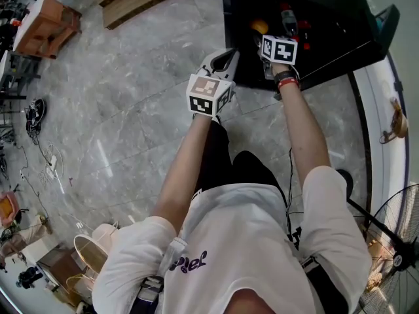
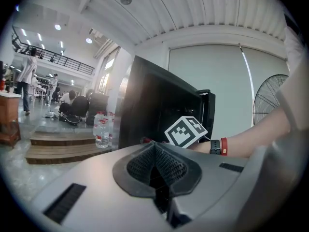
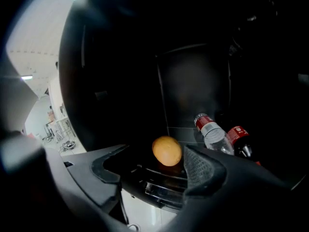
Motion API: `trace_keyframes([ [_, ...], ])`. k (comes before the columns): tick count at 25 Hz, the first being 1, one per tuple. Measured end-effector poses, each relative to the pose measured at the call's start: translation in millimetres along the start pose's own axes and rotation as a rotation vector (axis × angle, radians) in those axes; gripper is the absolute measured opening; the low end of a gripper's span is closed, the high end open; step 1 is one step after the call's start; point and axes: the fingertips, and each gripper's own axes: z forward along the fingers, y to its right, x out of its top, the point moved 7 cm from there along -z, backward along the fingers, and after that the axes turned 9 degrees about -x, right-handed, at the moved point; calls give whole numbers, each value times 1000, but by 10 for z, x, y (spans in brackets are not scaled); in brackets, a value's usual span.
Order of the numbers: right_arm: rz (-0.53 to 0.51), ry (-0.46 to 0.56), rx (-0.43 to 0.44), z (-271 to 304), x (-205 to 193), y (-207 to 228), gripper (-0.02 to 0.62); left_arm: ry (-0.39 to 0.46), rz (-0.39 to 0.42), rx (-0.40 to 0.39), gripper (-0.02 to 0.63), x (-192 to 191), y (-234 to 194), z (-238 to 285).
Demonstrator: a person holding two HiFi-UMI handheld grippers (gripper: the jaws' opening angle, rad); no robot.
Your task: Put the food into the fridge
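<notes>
The black fridge (image 1: 327,54) stands open in front of me. An orange-yellow round fruit (image 3: 167,151) lies on its shelf (image 3: 159,178); the head view shows the same fruit (image 1: 260,26). My right gripper (image 3: 157,170) is open at the shelf's front, short of the fruit, and its pads touch nothing. A clear water bottle (image 3: 210,130) and a dark cola bottle (image 3: 238,138) lean to the right of the fruit. My left gripper (image 1: 221,60) hangs outside the fridge, to the left of the right one, shut with nothing in it (image 2: 155,166).
The fridge's dark side (image 2: 154,105) rises just ahead of the left gripper. Water bottles (image 2: 102,131) stand on a wooden step (image 2: 58,146) at the left. A floor fan (image 1: 396,241) is at my right, and a wooden table (image 1: 46,21) sits far left.
</notes>
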Motion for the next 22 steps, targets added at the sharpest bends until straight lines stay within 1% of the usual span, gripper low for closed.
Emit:
trace_keyframes([
  [8, 0, -9, 1, -487, 267, 2, 347, -8, -15, 3, 18, 437, 198, -130],
  [16, -10, -26, 2, -911, 391, -52, 333, -19, -39, 15, 18, 694, 348, -311],
  [22, -9, -28, 2, -1297, 498, -97, 308, -27, -34, 8, 18, 952, 522, -456],
])
